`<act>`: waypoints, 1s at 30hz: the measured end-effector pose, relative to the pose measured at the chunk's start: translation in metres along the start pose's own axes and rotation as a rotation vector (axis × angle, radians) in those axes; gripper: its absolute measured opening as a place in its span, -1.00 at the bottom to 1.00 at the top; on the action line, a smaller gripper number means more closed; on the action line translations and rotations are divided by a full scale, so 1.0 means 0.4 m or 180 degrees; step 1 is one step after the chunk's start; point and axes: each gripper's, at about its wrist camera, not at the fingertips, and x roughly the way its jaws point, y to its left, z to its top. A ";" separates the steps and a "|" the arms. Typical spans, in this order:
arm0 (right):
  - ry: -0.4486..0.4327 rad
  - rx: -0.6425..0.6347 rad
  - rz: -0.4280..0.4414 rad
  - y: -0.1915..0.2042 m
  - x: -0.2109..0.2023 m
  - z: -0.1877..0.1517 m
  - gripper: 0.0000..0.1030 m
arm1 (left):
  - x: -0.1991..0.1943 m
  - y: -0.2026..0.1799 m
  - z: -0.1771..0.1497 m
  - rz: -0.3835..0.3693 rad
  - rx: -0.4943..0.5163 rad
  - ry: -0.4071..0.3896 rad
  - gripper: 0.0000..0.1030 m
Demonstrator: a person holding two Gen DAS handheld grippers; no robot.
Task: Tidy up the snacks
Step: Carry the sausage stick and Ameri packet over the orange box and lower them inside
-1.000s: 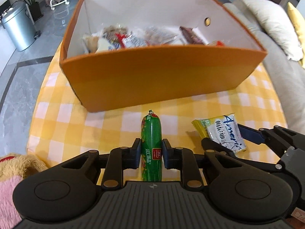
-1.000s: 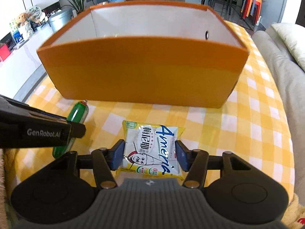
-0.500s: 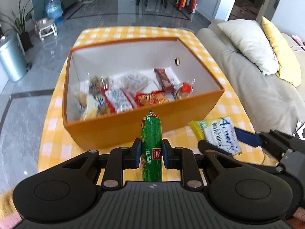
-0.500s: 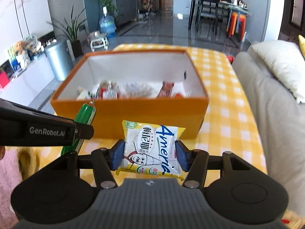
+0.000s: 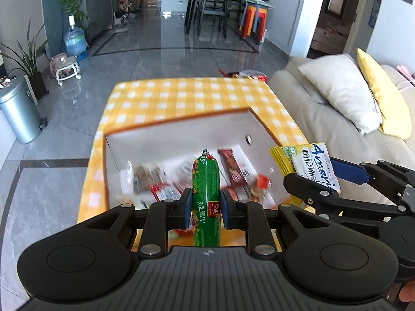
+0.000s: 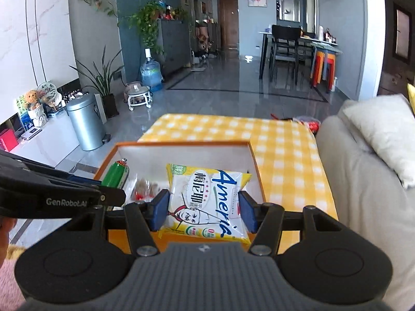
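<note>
The left claw point(image 5: 206, 208) is closed on a green sausage stick point(image 5: 206, 194), held above the orange box point(image 6: 255, 167) on the yellow checked bench point(image 5: 181, 96). Blurred snack packets point(image 5: 158, 181) lie inside the box. The right claw point(image 6: 203, 211) grips a glossy white-and-yellow packet point(image 6: 207, 202) reading "Ameria", above the box.

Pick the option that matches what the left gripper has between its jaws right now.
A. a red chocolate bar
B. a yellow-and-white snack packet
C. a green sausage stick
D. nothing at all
C. In the left wrist view the left gripper has its jaws pressed on both sides of the green sausage stick, held above the orange box; the yellow-and-white snack packet is in the right gripper.
</note>
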 end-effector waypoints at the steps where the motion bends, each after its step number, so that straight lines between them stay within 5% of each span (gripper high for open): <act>1: -0.0004 -0.0018 0.0024 -0.003 0.009 0.015 0.07 | 0.005 0.007 0.012 0.0000 -0.0002 -0.0007 -0.53; 13: 0.0502 -0.0198 0.0265 -0.027 0.239 0.123 0.08 | 0.160 0.081 0.096 -0.0134 -0.0003 0.0309 -0.53; 30: 0.1404 -0.0355 0.0193 -0.007 0.498 0.071 0.08 | 0.364 0.122 0.074 0.0109 0.0078 0.0895 -0.52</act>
